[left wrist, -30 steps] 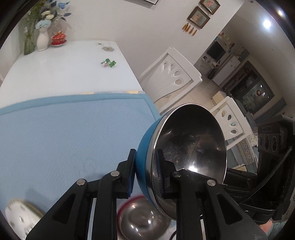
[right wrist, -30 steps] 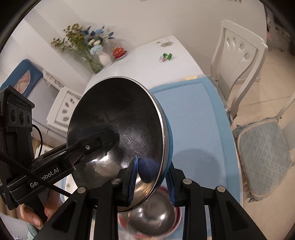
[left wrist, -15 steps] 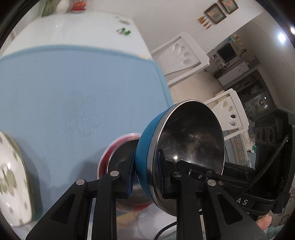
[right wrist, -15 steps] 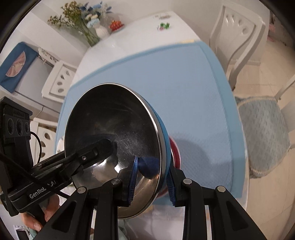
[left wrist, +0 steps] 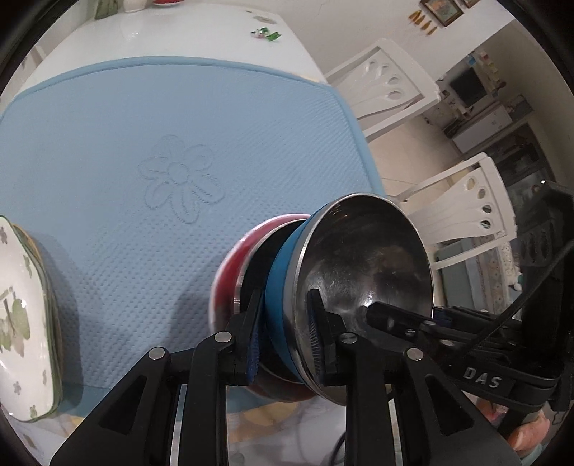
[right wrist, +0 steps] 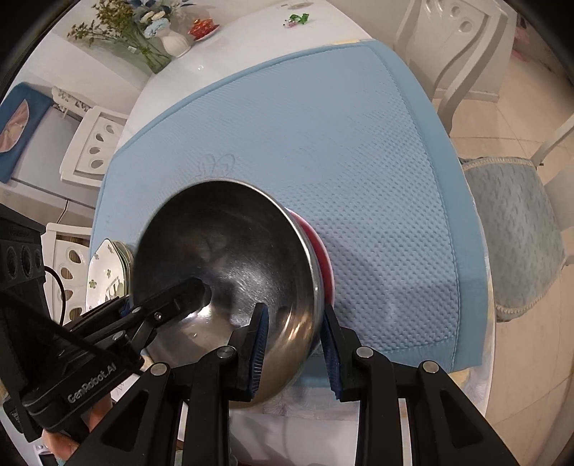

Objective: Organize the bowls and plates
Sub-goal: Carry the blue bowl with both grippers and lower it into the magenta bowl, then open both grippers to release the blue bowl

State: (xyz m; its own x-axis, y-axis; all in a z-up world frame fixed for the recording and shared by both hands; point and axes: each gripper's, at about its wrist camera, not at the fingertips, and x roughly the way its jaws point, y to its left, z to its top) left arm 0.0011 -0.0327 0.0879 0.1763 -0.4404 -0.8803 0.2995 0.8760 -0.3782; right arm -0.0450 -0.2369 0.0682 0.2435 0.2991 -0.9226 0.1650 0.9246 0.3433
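A blue-sided steel bowl sits nested in a red-sided steel bowl on the blue mat near its front edge. My left gripper is shut on the blue bowl's rim, one finger inside and one outside. My right gripper straddles the opposite rim of the same bowl, its pads a little apart from the wall. The red bowl shows just behind it. A stack of white plates with green leaf print lies at the mat's left; it also shows in the right wrist view.
The white table extends beyond the mat, with a vase of flowers, a red dish and small green candies at the far end. White chairs stand to the right; a cushioned one is close by.
Both grippers have lowered the blue bowl from mid-air down into the red bowl on the mat. The right gripper's jaws have loosened a little from the rim.
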